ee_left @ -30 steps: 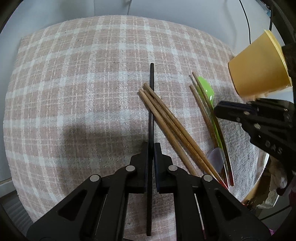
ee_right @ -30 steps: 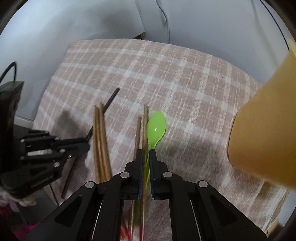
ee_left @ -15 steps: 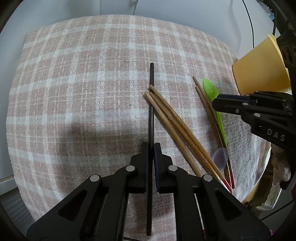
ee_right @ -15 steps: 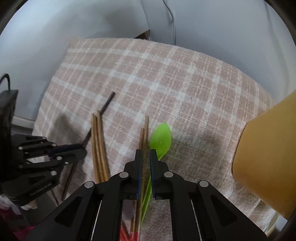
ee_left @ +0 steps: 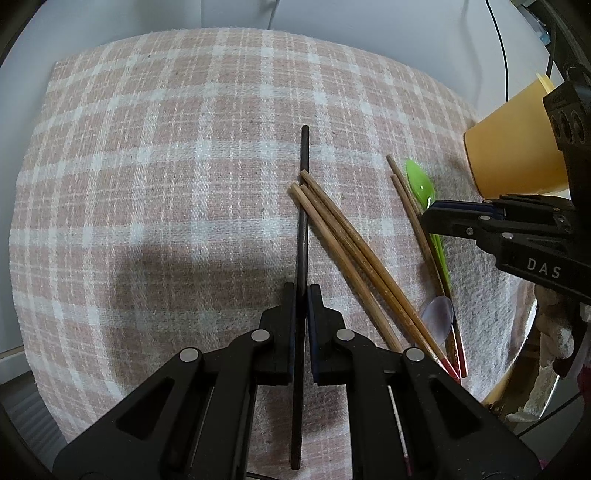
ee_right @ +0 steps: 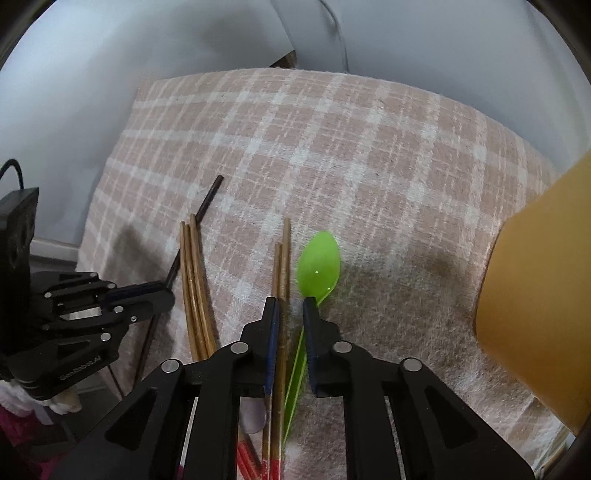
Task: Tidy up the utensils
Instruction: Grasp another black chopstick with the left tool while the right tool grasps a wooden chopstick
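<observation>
My left gripper [ee_left: 302,295] is shut on a black chopstick [ee_left: 303,192] that runs forward over the checked cloth [ee_left: 147,184]. Three brown wooden chopsticks [ee_left: 351,251] lie beside it to the right. My right gripper [ee_right: 291,306] stands slightly open over two thinner wooden chopsticks [ee_right: 282,254] and the handle of a green plastic spoon [ee_right: 319,264]. The spoon lies on the cloth and also shows in the left wrist view [ee_left: 419,182]. A clear spoon [ee_left: 437,319] lies near the cloth's front edge. A yellow cup [ee_right: 539,295] stands to the right.
The cloth covers a small table whose front right edge [ee_left: 517,350] drops off close to the utensils. A white wall and a cable [ee_right: 336,33] are behind. The left gripper shows in the right wrist view [ee_right: 140,295].
My right gripper's jaws have parted and the green spoon now lies loose on the cloth. The gripper has sunk closer to the table. My left gripper has kept its hold on the black chopstick.
</observation>
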Motion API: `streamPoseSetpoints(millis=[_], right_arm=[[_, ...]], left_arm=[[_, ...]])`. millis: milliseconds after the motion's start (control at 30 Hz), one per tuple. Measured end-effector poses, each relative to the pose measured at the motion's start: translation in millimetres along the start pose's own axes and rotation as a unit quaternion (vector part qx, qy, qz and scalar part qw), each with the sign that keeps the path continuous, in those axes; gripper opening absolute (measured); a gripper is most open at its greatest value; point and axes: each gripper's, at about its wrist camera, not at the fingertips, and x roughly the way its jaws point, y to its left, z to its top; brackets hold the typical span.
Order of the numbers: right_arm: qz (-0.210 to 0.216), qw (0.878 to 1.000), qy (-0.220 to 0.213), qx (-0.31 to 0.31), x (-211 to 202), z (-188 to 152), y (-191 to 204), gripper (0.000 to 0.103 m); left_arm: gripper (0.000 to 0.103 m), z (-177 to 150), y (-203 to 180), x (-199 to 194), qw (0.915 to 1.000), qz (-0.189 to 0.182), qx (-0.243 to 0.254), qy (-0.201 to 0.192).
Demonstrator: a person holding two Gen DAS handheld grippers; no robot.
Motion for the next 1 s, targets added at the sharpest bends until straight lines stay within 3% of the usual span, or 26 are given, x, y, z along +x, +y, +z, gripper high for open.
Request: streamPoseSetpoints(millis=[200, 333, 633, 1000], right_arm=[[-0.040, 0.998, -0.004, -0.047, 2, 0, 20, 0.007], [-0.045, 0.997, 0.010, -0.065, 11, 2, 31, 0.007], [-0.009, 1.000, 0.005, 0.002, 3, 1, 4, 0.007], [0.025, 1.000, -0.008, 0.010, 2, -2, 7, 0.008]], left_arm=[[0.007, -2, 0, 0, 1.0000, 0.000, 0.000, 0.001], [0.007, 0, -6, 6, 1.0000, 0.002, 0.001, 0.001], [0.007, -5, 0, -1, 1.0000, 0.002, -0.005, 0.001], [0.007, -13, 16, -24, 0.9999, 0.008, -0.007, 0.003]])
